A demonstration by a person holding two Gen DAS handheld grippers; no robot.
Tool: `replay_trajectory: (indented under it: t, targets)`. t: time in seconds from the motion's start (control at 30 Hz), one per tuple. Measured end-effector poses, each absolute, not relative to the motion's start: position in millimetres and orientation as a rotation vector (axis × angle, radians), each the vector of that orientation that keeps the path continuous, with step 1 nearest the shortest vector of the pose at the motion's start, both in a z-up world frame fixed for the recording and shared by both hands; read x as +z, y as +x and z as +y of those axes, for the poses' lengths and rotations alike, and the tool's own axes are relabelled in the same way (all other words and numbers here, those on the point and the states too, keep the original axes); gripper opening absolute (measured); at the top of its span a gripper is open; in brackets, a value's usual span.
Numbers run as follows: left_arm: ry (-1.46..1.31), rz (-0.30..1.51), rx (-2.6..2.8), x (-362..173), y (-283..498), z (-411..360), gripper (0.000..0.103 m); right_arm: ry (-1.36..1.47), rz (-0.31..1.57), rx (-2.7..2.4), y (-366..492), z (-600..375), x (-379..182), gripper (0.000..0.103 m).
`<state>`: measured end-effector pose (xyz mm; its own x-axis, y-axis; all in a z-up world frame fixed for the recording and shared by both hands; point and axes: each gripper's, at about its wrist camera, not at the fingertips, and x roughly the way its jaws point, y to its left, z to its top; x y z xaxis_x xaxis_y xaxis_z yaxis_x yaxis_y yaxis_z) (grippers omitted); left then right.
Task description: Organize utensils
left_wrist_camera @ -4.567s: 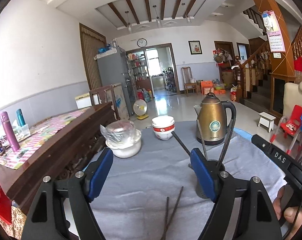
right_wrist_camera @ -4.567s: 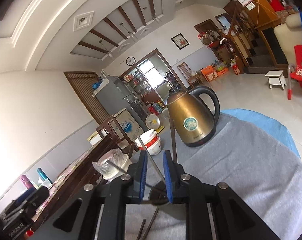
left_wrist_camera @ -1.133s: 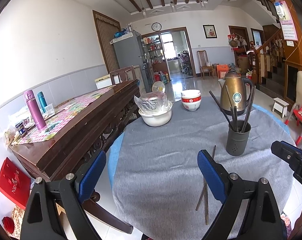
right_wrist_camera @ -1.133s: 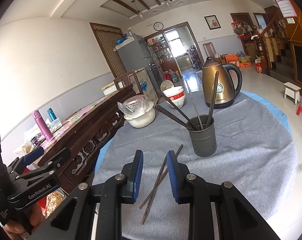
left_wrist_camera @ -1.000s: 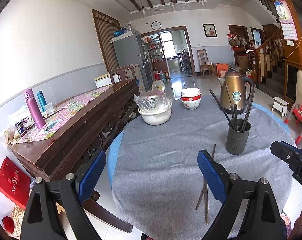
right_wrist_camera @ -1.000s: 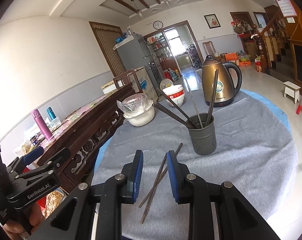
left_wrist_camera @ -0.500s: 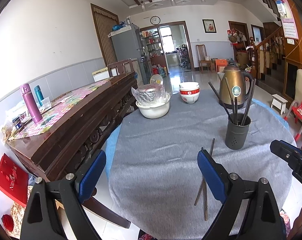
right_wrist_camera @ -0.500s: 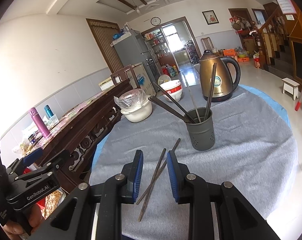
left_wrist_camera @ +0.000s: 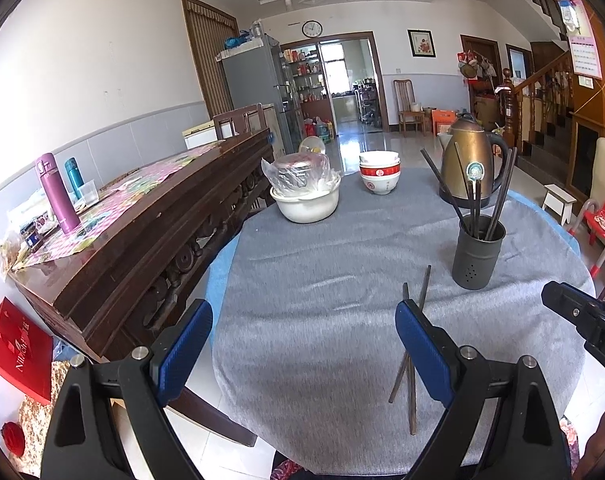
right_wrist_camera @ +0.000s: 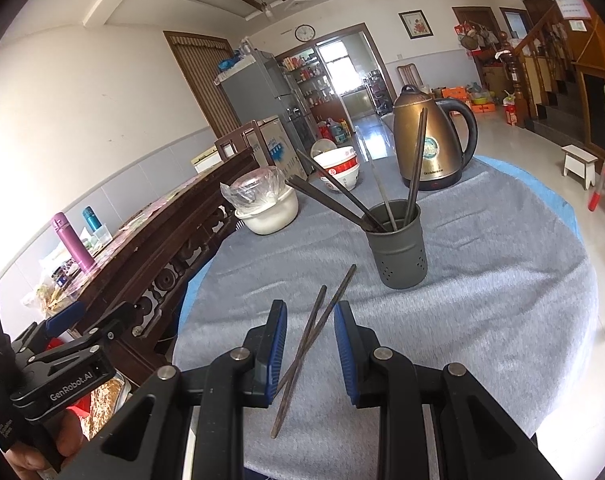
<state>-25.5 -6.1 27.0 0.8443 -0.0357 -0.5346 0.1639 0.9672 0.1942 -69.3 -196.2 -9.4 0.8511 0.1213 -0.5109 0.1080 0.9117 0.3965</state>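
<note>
A round table under a grey cloth (left_wrist_camera: 322, 320) held the whole scene. Two loose dark chopsticks (right_wrist_camera: 314, 336) lay crossed on the cloth, just in front of a dark grey perforated utensil holder (right_wrist_camera: 400, 256). The holder stood upright with several more chopsticks (right_wrist_camera: 416, 160) leaning out of it at different angles.

The right gripper (right_wrist_camera: 310, 356) hovered over the near ends of the loose pair. Its blue pads stood apart on either side of the sticks without pressing on them, so it was open and carried nothing. How far above the cloth it hung could not be judged from this view.

The left gripper (left_wrist_camera: 302, 356) was spread wide and empty, over the left near part of the table. From its camera the loose chopsticks (left_wrist_camera: 416, 320) showed partly behind its right finger, and the holder (left_wrist_camera: 476, 258) stood beyond them to the right.

Farther back on the cloth sat a white pot with a plastic-wrapped top (left_wrist_camera: 304, 200), a stack of red-and-white bowls (left_wrist_camera: 379, 176) and a bronze electric kettle (left_wrist_camera: 468, 170). A dark wooden sideboard (left_wrist_camera: 142, 232) ran along the table's left side, with a purple flask (left_wrist_camera: 57, 192) standing on it.
</note>
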Motion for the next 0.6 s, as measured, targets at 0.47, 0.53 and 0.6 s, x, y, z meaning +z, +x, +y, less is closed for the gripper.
replay_trajectory:
  t: [0.47, 0.53, 0.6]
  targets:
    - [0.236, 0.600, -0.104, 14, -18, -3, 0.093, 0.431, 0.598, 0.005, -62, -193, -20, 0.028]
    - [0.234, 0.607, -0.105, 13, -16, -2, 0.093, 0.429, 0.601, 0.005, -61, -193, -21, 0.028]
    - [0.234, 0.611, -0.106, 11, -15, -3, 0.093, 0.432, 0.606, 0.006, -60, -193, -22, 0.028]
